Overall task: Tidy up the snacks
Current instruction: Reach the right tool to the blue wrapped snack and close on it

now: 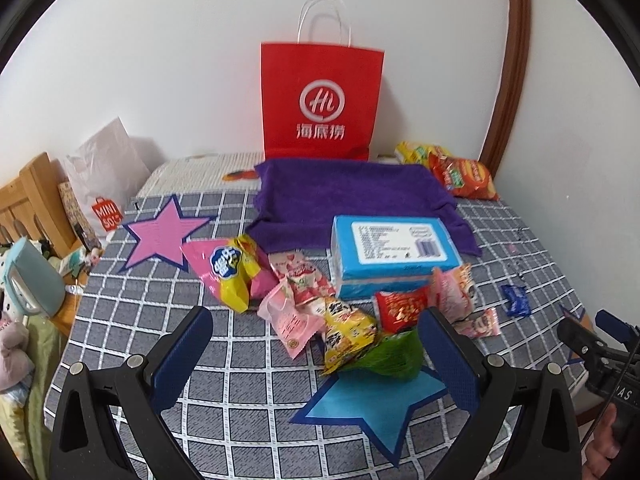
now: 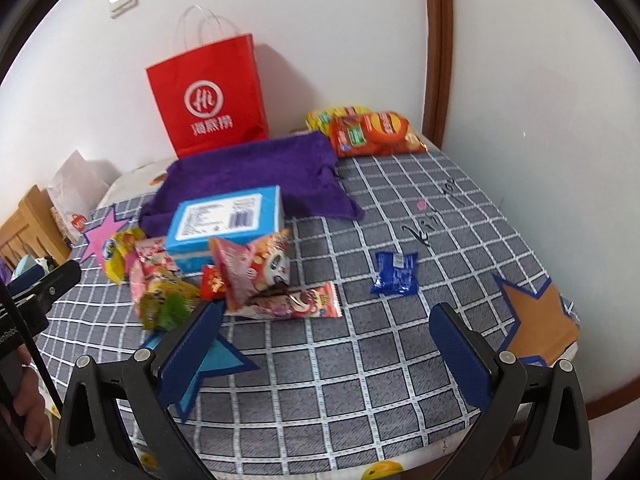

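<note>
A heap of snack packets lies mid-table: a pink and yellow bag (image 1: 228, 268), pale pink packets (image 1: 288, 316), a yellow packet (image 1: 346, 332) on a green one (image 1: 390, 354), a red packet (image 1: 402, 308). A blue box (image 1: 394, 254) sits behind them on a purple towel (image 1: 348, 196). A small dark blue packet (image 2: 396, 274) lies apart to the right. My left gripper (image 1: 316, 356) hangs open just before the heap, nothing between its fingers. My right gripper (image 2: 326, 354) is open over bare cloth, the pink wrapper (image 2: 292, 302) just ahead.
A red paper bag (image 1: 322, 100) stands against the back wall. Orange and yellow chip bags (image 2: 372, 130) lie at the back right corner. Paper stars mark the checked cloth: pink (image 1: 160, 234), blue (image 1: 372, 406), orange (image 2: 538, 320). A bedside shelf with clutter is at left.
</note>
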{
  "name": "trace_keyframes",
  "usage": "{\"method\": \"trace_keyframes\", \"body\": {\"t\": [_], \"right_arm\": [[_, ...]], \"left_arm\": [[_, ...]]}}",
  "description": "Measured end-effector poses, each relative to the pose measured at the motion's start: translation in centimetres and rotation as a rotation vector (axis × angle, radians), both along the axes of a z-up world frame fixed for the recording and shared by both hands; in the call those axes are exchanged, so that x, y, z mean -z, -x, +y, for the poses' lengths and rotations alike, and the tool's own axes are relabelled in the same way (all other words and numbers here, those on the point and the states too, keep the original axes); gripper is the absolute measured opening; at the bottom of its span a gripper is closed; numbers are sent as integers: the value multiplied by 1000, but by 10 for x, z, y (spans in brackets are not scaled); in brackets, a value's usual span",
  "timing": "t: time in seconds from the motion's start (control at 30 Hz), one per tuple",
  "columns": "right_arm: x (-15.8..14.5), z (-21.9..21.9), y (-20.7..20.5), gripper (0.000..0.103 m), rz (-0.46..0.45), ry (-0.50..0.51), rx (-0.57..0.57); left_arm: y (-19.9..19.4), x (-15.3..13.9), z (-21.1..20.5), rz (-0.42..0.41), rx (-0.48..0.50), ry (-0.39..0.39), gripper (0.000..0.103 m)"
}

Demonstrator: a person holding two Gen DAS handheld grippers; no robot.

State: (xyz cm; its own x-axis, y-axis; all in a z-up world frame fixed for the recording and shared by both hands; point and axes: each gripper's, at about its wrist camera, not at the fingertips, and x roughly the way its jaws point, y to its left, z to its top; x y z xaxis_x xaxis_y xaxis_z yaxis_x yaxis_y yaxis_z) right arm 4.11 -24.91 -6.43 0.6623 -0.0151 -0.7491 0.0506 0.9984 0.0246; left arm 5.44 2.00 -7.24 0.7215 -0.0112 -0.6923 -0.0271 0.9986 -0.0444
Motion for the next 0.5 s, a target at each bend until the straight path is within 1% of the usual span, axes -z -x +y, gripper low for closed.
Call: {"method": "trace_keyframes", "body": {"t": [0.4, 0.5], "right_arm": [[56, -23, -33, 101, 97, 15, 53], [70, -31, -42, 98, 119, 20, 72]], "left_arm": [[-33, 43, 3, 92, -10, 6, 102], [-39, 51, 5, 110, -12, 7, 102]]}}
